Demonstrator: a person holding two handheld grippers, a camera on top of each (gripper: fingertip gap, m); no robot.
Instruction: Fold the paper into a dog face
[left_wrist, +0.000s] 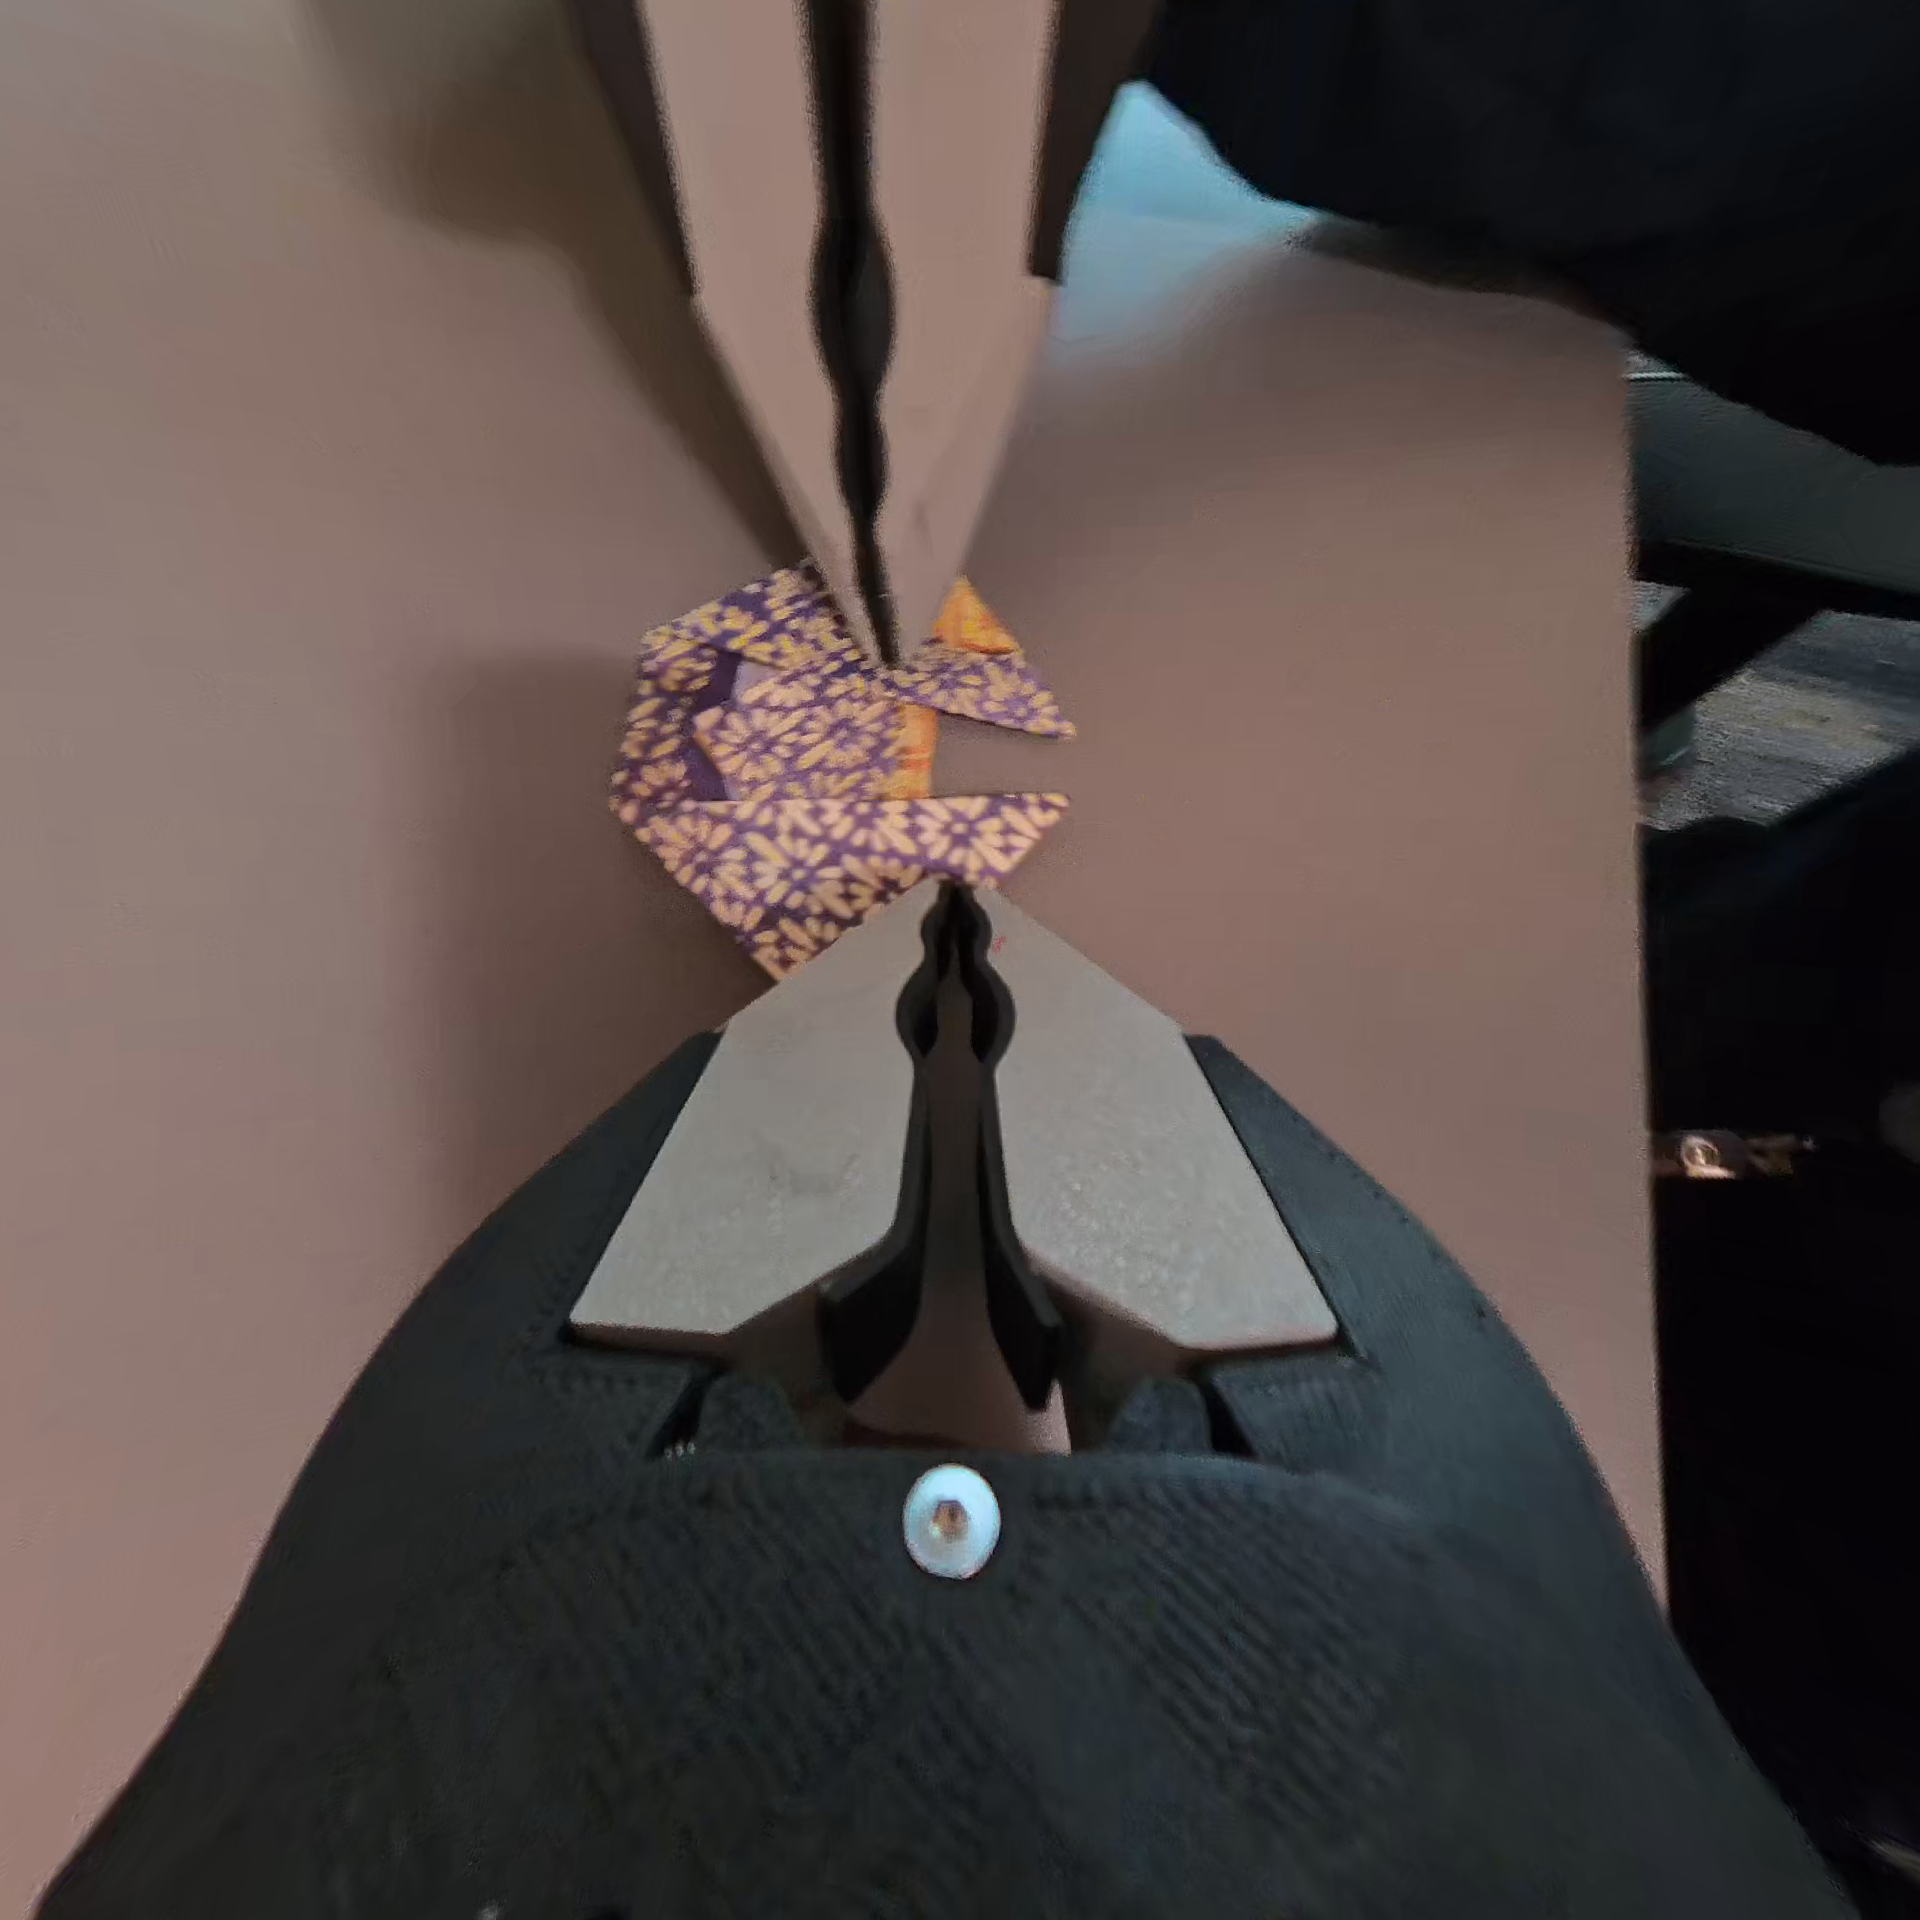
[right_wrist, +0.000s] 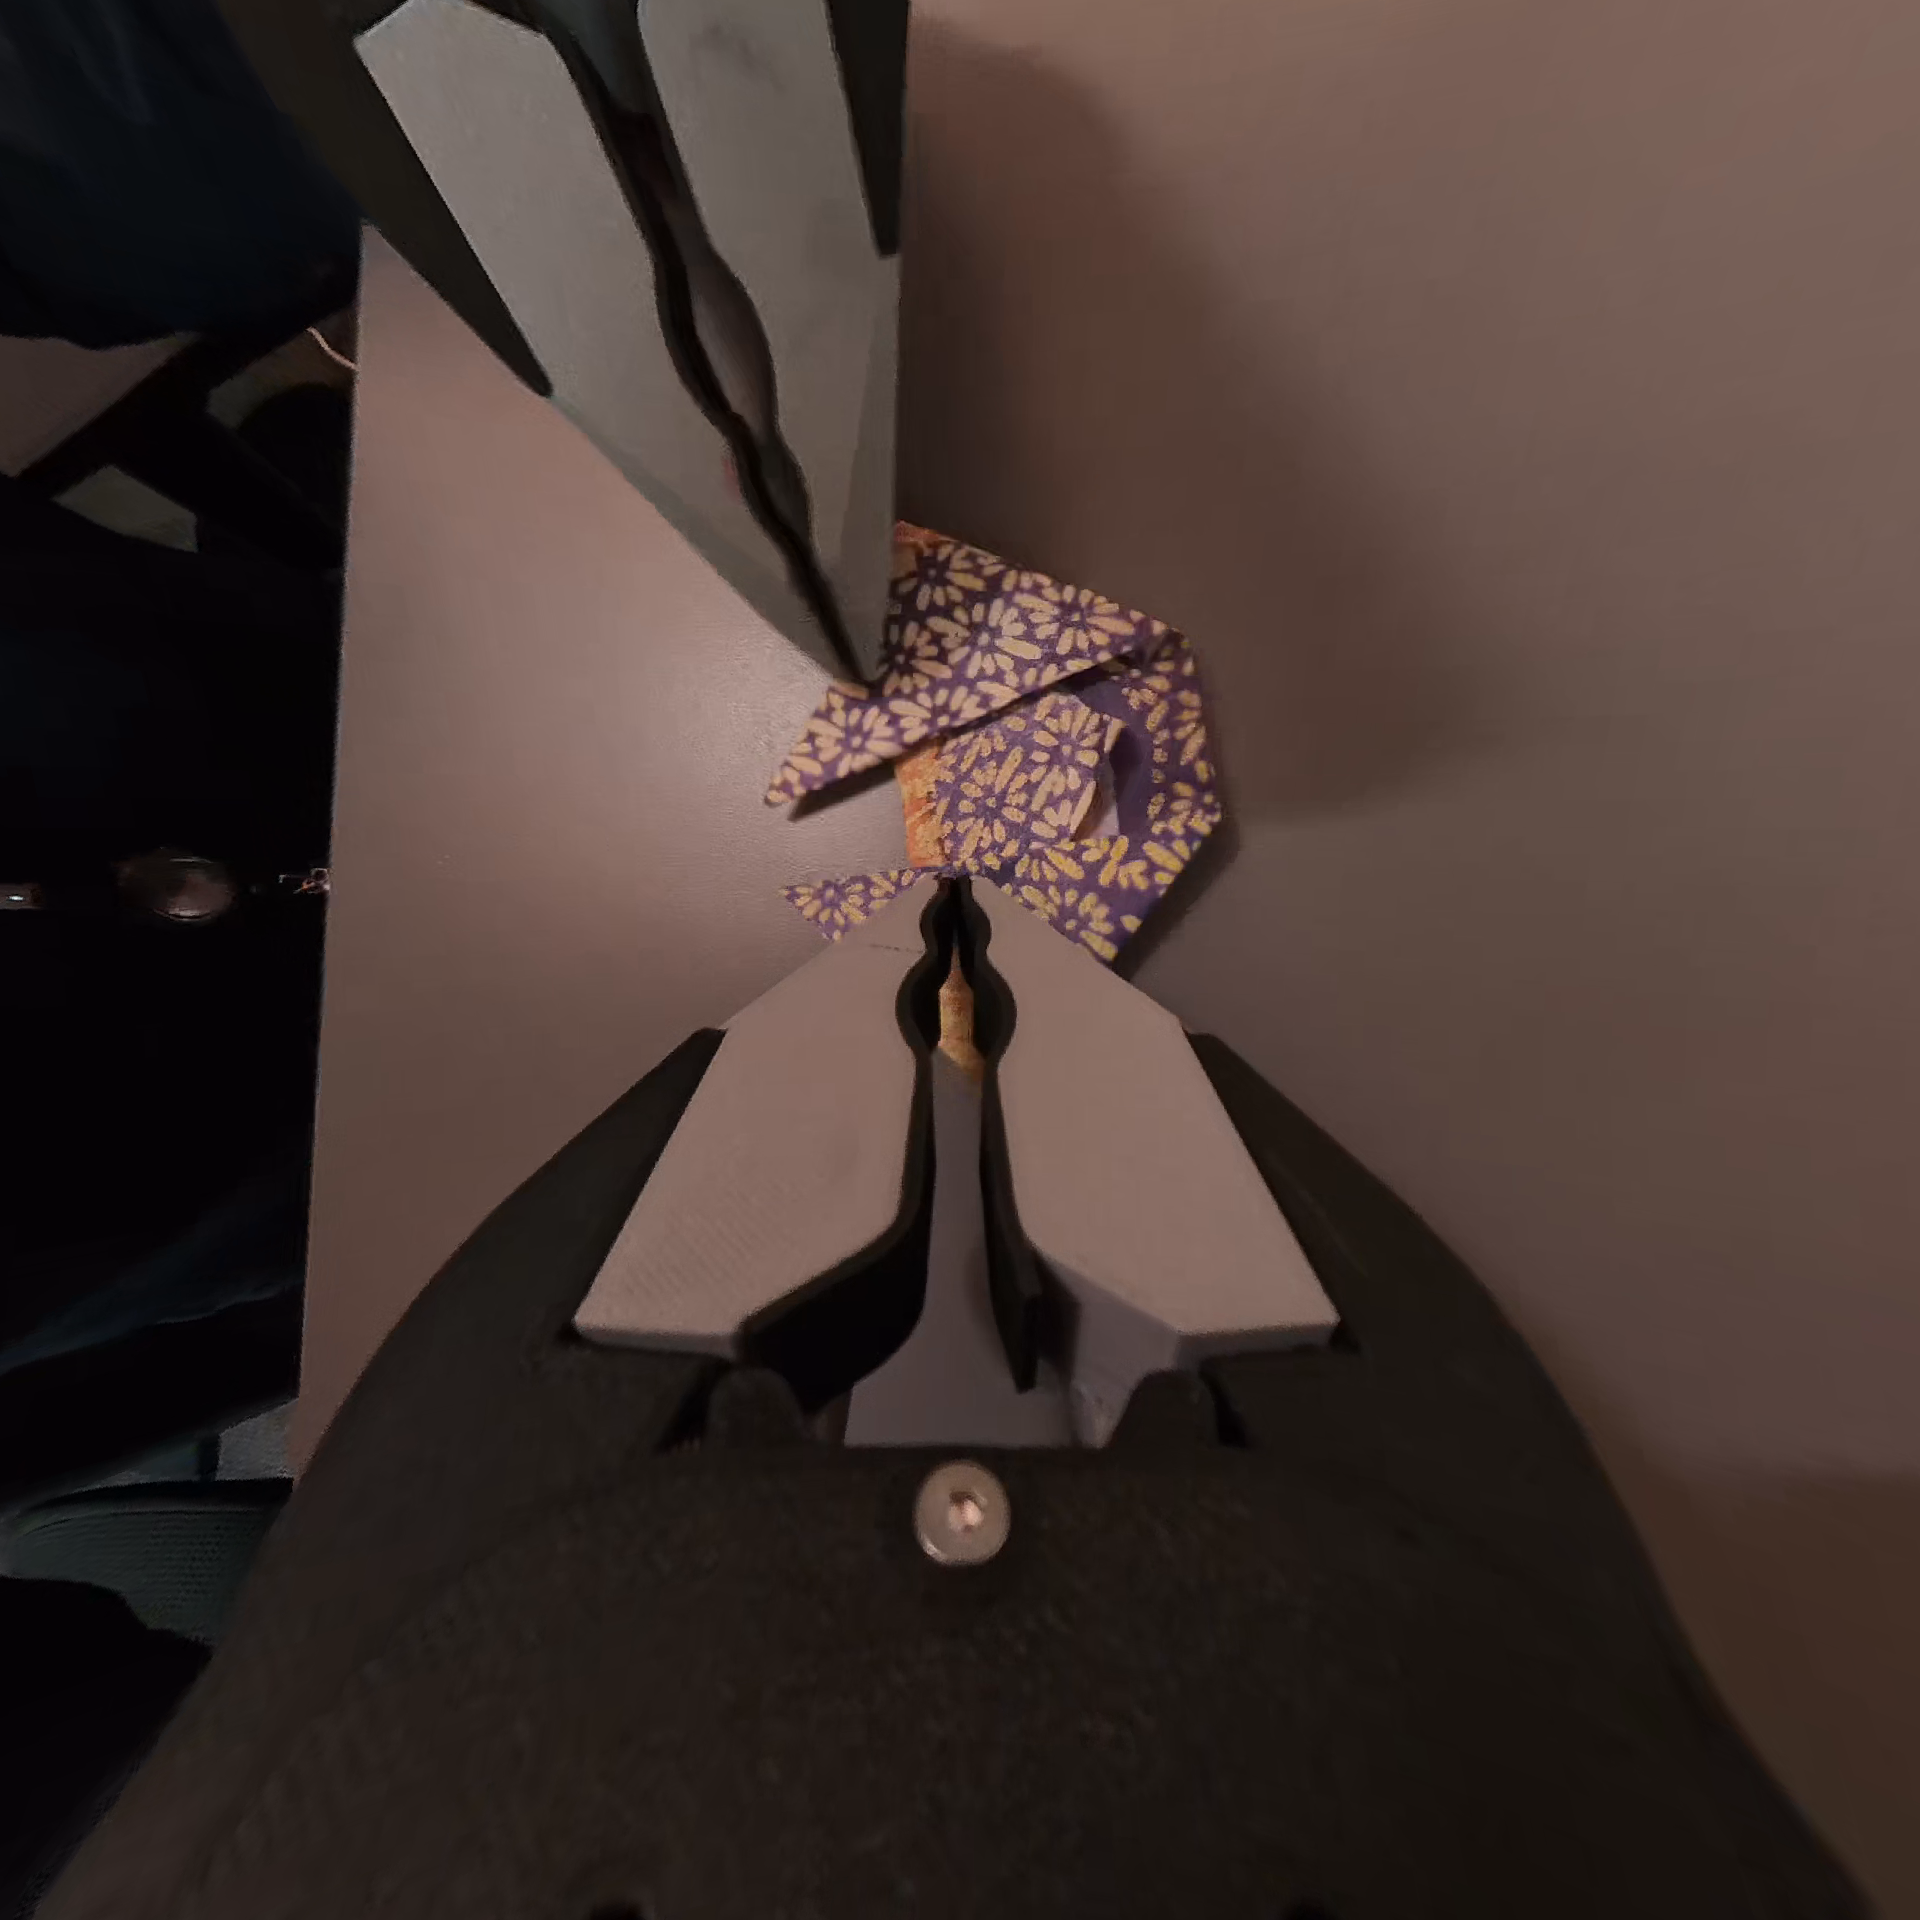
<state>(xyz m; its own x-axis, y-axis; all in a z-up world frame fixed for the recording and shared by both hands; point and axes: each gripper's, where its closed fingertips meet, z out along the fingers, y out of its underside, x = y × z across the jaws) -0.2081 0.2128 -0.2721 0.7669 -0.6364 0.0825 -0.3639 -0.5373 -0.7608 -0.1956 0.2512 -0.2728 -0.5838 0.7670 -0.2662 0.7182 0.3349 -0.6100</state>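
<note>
Left wrist view: the left hand-held gripper (left_wrist: 951, 899) is pressed together on the near edge of the paper (left_wrist: 821, 790), a purple sheet with a yellow flower print, already folded into several layers. Directly opposite, the right hand-held gripper (left_wrist: 883, 649) pinches the far edge; its own view shows an orange strip of paper caught between its fingers. The piece sits between the two tips, at or just above the plain surface (left_wrist: 312, 727). Judgement: opposed grips steady the piece for the next fold.
</note>
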